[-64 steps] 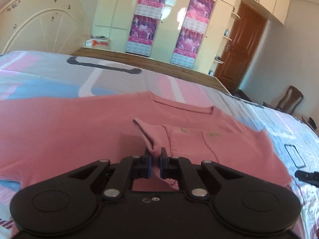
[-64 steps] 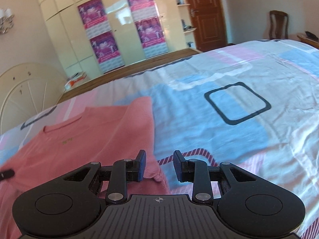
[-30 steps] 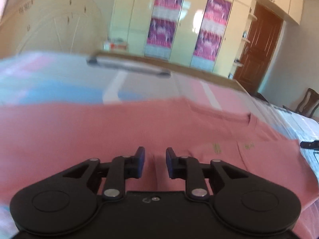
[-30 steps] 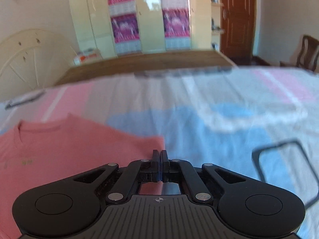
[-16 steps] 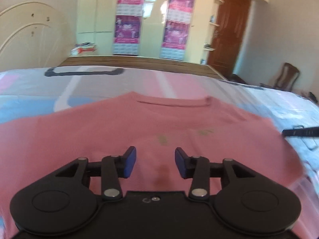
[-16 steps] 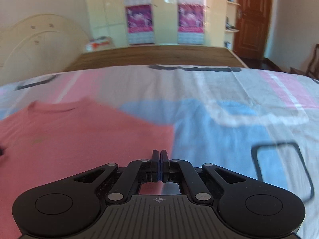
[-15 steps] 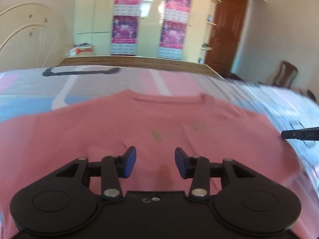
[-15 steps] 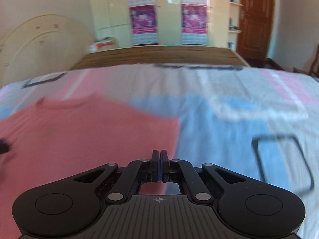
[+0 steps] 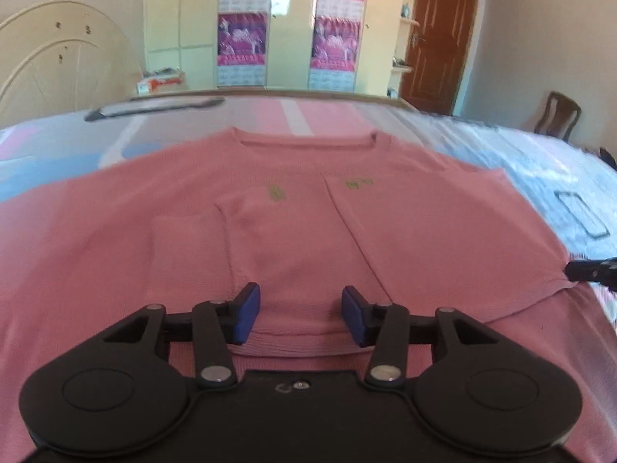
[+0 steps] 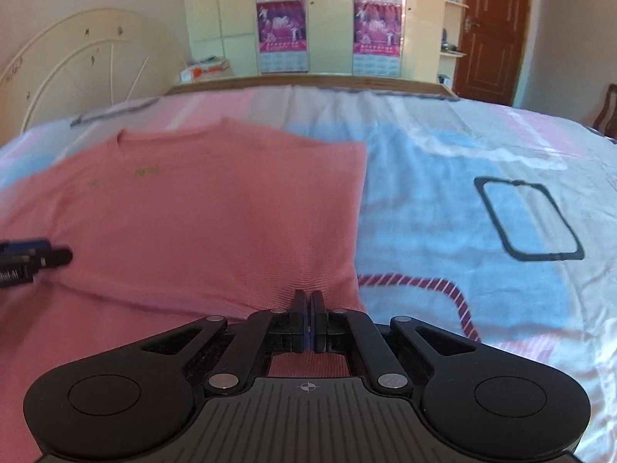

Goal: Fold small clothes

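Observation:
A pink knit top (image 9: 308, 231) lies flat on the bed, neckline at the far side, with one sleeve folded in across its chest. My left gripper (image 9: 300, 312) hovers over the near part of that folded sleeve; its jaws are opening and the blue pads touch no cloth. My right gripper (image 10: 307, 320) is shut on the pink top (image 10: 212, 212) near its right side, and the fabric puckers toward the closed pads. The right gripper's tip (image 9: 590, 272) shows at the top's right corner, and the left gripper's tip (image 10: 34, 258) shows at the left edge.
The bedsheet (image 10: 462, 212) has blue, pink and white patches with a dark rectangle outline. Beyond the bed stand a cream wardrobe with purple posters (image 9: 289, 19), a brown door (image 9: 439, 38), a wooden chair (image 9: 557, 115) and a curved headboard (image 9: 58, 69).
The left jaws have spread wider and the left gripper has shifted across the top. The right gripper stays shut and has slid sideways with the fabric pinched in it.

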`<state>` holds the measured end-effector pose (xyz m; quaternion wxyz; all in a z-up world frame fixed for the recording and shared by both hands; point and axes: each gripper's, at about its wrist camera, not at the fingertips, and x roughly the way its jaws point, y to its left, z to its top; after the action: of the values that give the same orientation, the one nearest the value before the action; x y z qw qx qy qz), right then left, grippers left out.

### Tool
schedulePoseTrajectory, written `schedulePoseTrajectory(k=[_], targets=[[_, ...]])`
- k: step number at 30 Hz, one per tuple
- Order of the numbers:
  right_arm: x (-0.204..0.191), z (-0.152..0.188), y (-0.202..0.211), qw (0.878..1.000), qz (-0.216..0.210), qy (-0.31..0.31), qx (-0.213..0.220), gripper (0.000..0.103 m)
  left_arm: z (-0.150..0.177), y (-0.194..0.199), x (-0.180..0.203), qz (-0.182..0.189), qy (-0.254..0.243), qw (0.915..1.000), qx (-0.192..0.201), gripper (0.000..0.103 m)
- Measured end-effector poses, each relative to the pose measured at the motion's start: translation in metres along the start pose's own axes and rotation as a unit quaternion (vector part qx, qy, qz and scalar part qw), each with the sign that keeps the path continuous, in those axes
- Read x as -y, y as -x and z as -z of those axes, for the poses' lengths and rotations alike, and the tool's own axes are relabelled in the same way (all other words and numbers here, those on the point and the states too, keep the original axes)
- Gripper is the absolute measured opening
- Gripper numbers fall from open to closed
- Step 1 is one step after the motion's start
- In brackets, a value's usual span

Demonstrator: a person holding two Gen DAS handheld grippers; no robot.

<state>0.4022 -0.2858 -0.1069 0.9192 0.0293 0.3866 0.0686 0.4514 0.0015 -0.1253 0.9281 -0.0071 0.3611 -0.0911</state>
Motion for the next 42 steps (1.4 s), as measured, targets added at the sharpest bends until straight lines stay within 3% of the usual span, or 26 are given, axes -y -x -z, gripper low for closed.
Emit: schedulePoseTrajectory(k=[2,6,8,11,13,14,18,20,22,26,29,31,32,33,34,35,39,42], targets=[[0.001,-0.003,0.009,1.0,-0.003,-0.009,0.021,0.0,0.003,0.012,-0.014,-0.015,0.017,0.9997,0.006,0.047],[-0.003,-0.01,0.011,0.999,-0.003,-0.037,0.024,0.0,0.013,0.037,-0.076,-0.065,0.09,0.9937,0.012,0.048],[-0.009,-0.013,0.009,0.998,-0.01,-0.053,0.022,0.0,0.021,0.057,-0.119,-0.104,0.135,0.9849,0.028,0.048],[-0.024,-0.017,0.002,0.997,-0.021,-0.077,0.021,0.003,0.035,0.091,-0.186,-0.171,0.184,0.9669,0.046,0.056],[-0.038,-0.019,-0.004,0.996,-0.022,-0.089,0.02,0.029,0.046,0.113,-0.23,-0.209,0.222,0.9509,0.052,0.065],[-0.044,-0.02,-0.008,0.995,-0.025,-0.097,0.018,0.054,0.052,0.124,-0.256,-0.217,0.255,0.9403,0.059,0.066],[-0.073,-0.027,-0.016,0.993,-0.042,-0.105,0.023,0.055,0.078,0.151,-0.34,-0.233,0.373,0.8944,0.083,0.061],[-0.09,-0.032,-0.017,0.994,-0.045,-0.092,0.026,0.055,0.089,0.158,-0.377,-0.22,0.427,0.8709,0.103,0.058],[-0.106,-0.035,-0.018,0.995,-0.047,-0.081,0.028,0.055,0.095,0.161,-0.403,-0.2,0.461,0.854,0.133,0.056],[-0.123,-0.042,-0.019,0.996,-0.039,-0.079,0.026,0.055,0.096,0.156,-0.427,-0.194,0.477,0.842,0.162,0.054],[-0.128,-0.045,-0.018,0.996,-0.031,-0.081,0.025,0.055,0.091,0.15,-0.435,-0.197,0.477,0.8389,0.172,0.052],[-0.129,-0.047,-0.018,0.996,-0.024,-0.079,0.024,0.055,0.092,0.151,-0.438,-0.203,0.491,0.8281,0.178,0.034],[-0.128,-0.048,-0.017,0.996,-0.022,-0.08,0.024,0.055,0.097,0.153,-0.444,-0.206,0.501,0.8202,0.185,0.012],[-0.127,-0.048,-0.017,0.996,-0.021,-0.082,0.025,0.055,0.102,0.153,-0.45,-0.199,0.51,0.8142,0.194,0.013],[-0.126,-0.049,-0.016,0.996,-0.019,-0.084,0.026,0.055,0.101,0.156,-0.449,-0.196,0.506,0.8151,0.204,0.012],[-0.124,-0.049,-0.014,0.996,-0.018,-0.085,0.027,0.055,0.095,0.157,-0.443,-0.199,0.486,0.8252,0.209,0.012],[-0.117,-0.048,-0.007,0.995,-0.015,-0.092,0.034,0.055,0.044,0.155,-0.378,-0.15,0.347,0.8998,0.218,0.012],[-0.113,-0.045,-0.002,0.994,-0.016,-0.097,0.038,0.055,0.003,0.14,-0.306,-0.078,0.262,0.9406,0.201,0.012]])
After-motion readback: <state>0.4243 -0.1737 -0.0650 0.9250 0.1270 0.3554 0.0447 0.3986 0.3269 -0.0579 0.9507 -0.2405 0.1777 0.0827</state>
